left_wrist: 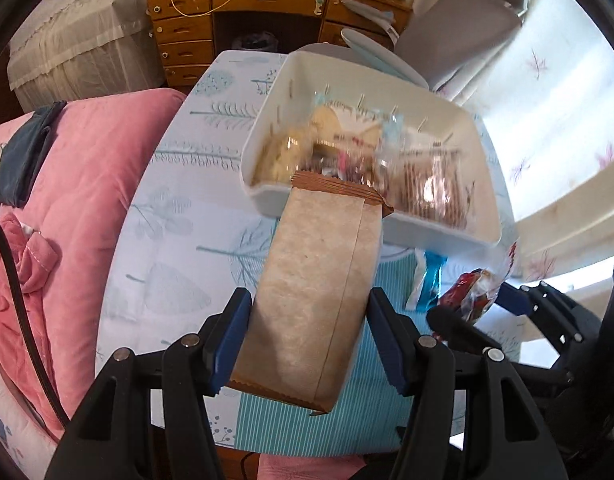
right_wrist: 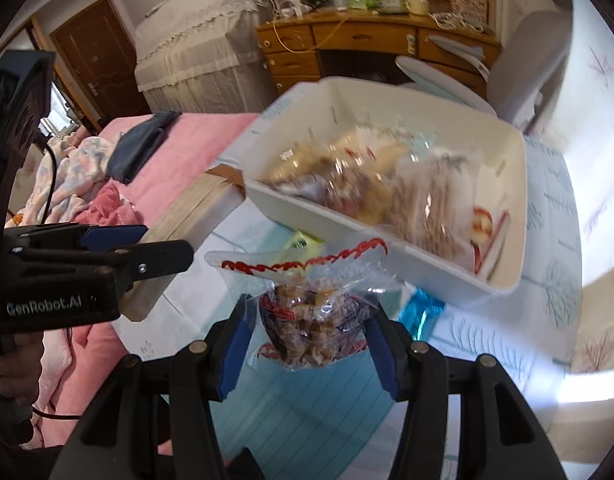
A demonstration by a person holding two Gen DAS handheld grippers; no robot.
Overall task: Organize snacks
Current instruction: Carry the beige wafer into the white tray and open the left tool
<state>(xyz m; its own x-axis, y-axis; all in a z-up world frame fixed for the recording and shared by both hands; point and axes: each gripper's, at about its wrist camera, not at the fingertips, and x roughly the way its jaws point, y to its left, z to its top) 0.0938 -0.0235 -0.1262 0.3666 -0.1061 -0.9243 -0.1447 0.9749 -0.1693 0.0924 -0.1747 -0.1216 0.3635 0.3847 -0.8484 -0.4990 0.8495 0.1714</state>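
- Kraft-brown paper wraps the pack (left_wrist: 311,292) that the left gripper (left_wrist: 307,320) clamps between its blue pads; the pack fills the lower centre of the left view, and its crimped far end overlaps the bin's near rim.
- The white bin (left_wrist: 267,196) sits in the upper centre of both views on a pale leaf-print cloth (left_wrist: 167,240); blurred clear-wrapped snacks (left_wrist: 347,148) lie inside it.
- In the right view, the right gripper (right_wrist: 311,336) has its jaws closed on a clear bag (right_wrist: 311,332) of brown pieces at lower centre, its red-edged top flaring just below the bin's near wall.
- The left gripper and its pack show at centre left of the right view.
- A blue foil packet (right_wrist: 421,312) lies on the cloth under the bin's near corner, right of the bag.
- A pink quilt (left_wrist: 87,168) fills the left side and a wooden desk (left_wrist: 267,4) the top.
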